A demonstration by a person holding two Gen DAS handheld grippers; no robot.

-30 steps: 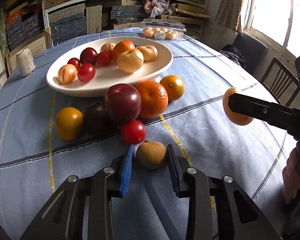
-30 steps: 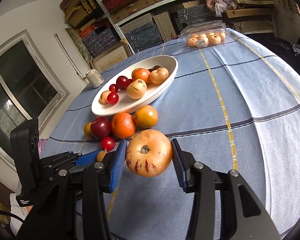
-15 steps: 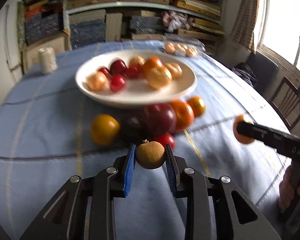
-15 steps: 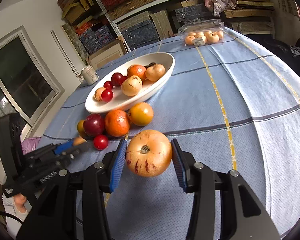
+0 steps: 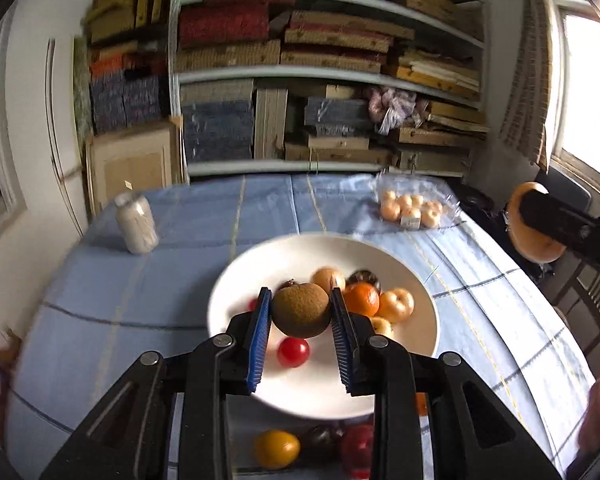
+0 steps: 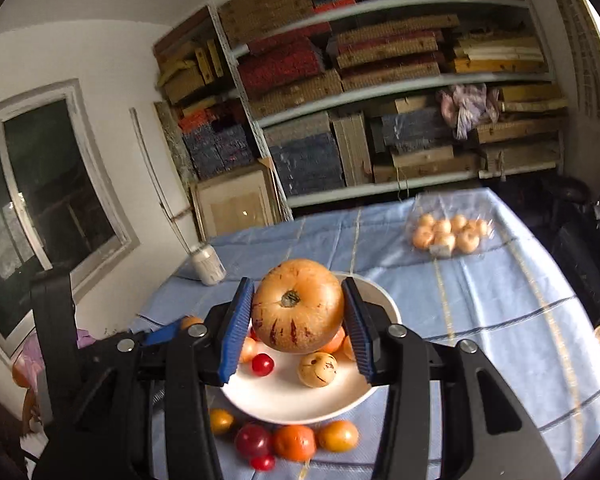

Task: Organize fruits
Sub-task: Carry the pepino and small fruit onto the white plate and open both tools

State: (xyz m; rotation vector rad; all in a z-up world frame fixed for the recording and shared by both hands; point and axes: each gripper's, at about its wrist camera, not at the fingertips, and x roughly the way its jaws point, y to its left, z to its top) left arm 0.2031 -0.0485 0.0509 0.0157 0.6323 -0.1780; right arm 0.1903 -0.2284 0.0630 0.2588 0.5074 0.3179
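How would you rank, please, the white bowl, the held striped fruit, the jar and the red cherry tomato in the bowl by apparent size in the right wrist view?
1. White bowl
2. Striped fruit, inflated by nearness
3. Jar
4. Cherry tomato

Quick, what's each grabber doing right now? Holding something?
Left gripper: closed on a brown kiwi, held up over the white bowl.
Right gripper: closed on a big striped orange fruit.

The left tongs [image 5: 301,332] and their brown fruit [image 5: 301,310] hide part of the white bowl [image 5: 416,344]; the shelves [image 5: 320,76] are motion-blurred.
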